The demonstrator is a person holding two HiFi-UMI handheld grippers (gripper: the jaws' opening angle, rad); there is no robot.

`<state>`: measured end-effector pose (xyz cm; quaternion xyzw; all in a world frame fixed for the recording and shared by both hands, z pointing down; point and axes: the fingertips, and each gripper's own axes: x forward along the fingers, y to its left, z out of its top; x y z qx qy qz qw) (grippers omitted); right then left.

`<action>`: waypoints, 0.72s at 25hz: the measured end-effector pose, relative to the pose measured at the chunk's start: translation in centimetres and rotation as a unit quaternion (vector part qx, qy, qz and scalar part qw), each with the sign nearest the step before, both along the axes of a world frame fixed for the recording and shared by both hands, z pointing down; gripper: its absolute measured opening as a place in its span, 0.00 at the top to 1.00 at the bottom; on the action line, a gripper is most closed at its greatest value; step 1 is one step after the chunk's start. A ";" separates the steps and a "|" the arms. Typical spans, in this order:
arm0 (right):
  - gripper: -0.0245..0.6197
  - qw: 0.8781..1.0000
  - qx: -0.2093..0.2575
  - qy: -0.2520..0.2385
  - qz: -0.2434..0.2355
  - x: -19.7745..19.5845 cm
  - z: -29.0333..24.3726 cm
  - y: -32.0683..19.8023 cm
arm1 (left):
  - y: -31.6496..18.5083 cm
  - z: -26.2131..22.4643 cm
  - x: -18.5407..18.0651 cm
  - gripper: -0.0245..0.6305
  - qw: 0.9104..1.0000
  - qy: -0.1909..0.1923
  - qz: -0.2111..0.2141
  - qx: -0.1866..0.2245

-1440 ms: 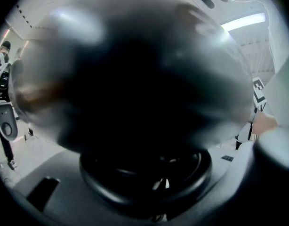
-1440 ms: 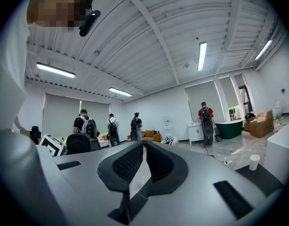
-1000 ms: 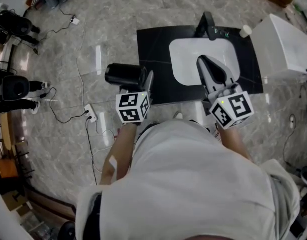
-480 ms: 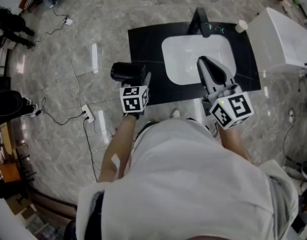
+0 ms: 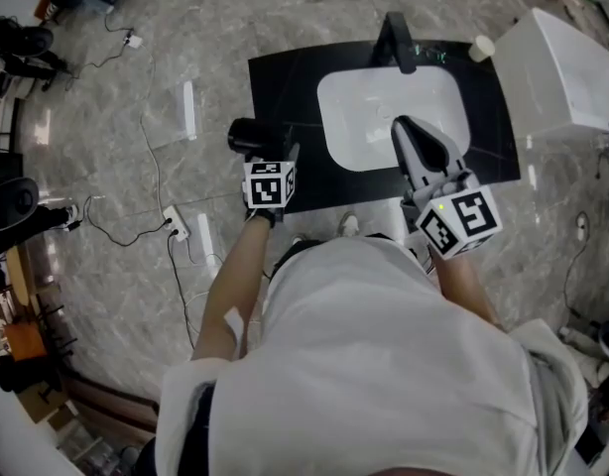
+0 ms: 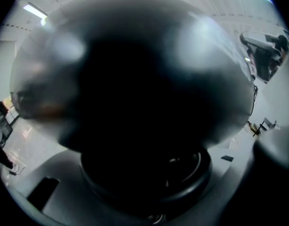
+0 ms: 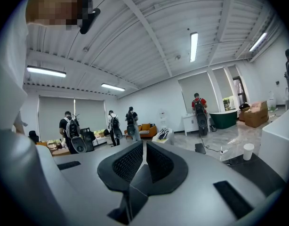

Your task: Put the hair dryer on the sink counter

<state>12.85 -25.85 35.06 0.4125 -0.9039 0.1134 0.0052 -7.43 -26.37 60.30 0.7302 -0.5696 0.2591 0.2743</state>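
My left gripper (image 5: 277, 150) is shut on the black hair dryer (image 5: 249, 136) and holds it at the left edge of the black sink counter (image 5: 285, 77). The dryer's dark body (image 6: 135, 93) fills the left gripper view and hides the jaws there. Whether the dryer touches the counter I cannot tell. My right gripper (image 5: 410, 130) hovers over the white basin (image 5: 374, 102). Its jaws are shut, pad against pad, with nothing between them (image 7: 144, 160).
A black faucet (image 5: 396, 40) stands at the back of the basin, with a paper cup (image 5: 481, 48) to its right. A white cabinet (image 5: 572, 77) adjoins the counter's right side. A power strip (image 5: 176, 224) and cables lie on the marble floor at left. Several people stand far off.
My left gripper has carried the hair dryer forward and to the right, up to the counter's left edge. The right gripper has stayed over the basin.
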 end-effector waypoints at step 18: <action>0.89 1.000 -0.016 -0.010 0.010 0.8 1.8 -0.8 | -3.7 4.8 0.3 0.59 0.995 -0.011 0.007 -0.096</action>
